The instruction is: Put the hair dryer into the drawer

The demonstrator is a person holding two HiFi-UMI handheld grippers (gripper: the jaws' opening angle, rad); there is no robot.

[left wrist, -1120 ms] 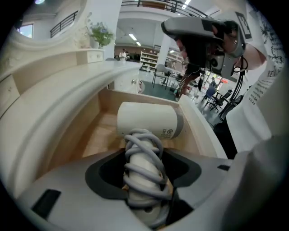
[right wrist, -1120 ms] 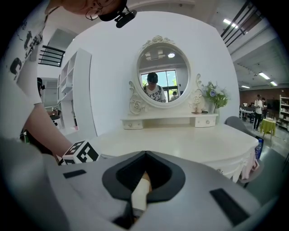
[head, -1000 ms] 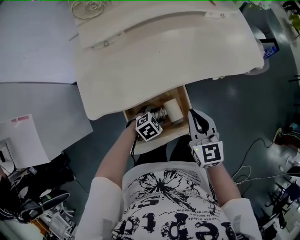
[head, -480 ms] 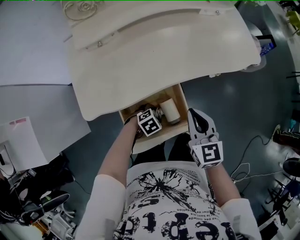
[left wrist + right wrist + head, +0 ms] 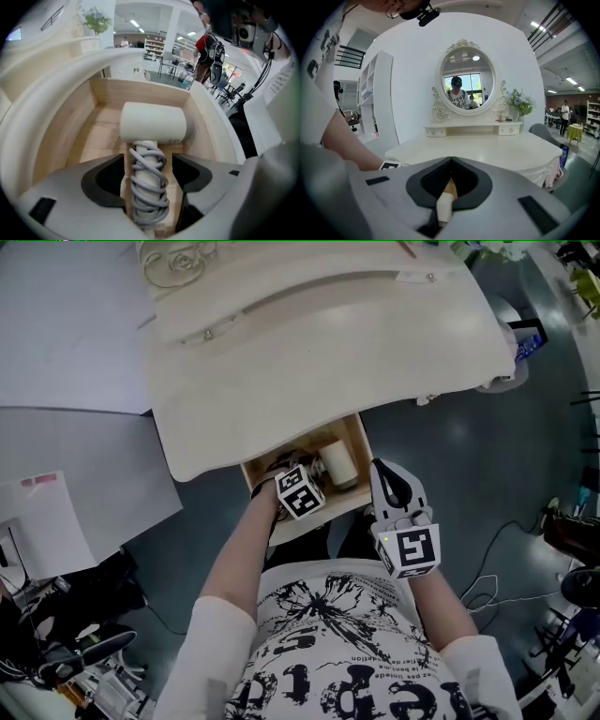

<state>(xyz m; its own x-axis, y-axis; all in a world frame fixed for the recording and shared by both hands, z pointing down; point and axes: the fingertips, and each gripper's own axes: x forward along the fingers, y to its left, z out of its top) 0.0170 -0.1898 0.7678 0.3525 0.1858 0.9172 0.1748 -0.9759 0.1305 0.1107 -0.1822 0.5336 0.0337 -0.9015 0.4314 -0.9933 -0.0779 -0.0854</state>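
Observation:
A white hair dryer [image 5: 152, 122], its handle wound with grey cord, lies on the floor of the open wooden drawer [image 5: 75, 126]. My left gripper [image 5: 149, 159] reaches down into the drawer, its jaws on either side of the handle. They have just been opening, and wood shows between each pad and the cord. From the head view the hair dryer [image 5: 336, 463] lies in the drawer [image 5: 361, 442] under the table's edge, with the left gripper [image 5: 302, 479] over it. My right gripper [image 5: 380, 468] hangs shut beside the drawer's front right corner, holding nothing. In its own view the right gripper [image 5: 450, 163] points toward the table.
The cream dressing table top [image 5: 319, 352] overhangs the drawer's back half. An oval mirror [image 5: 464, 79] stands on the table. White sheets [image 5: 66, 324] lie at the left. Cables [image 5: 506, 577] run over the grey floor at the right, and dark clutter [image 5: 56, 643] sits lower left.
The left gripper's cube has tipped slightly over the drawer. The right gripper has stayed beside the drawer's front corner.

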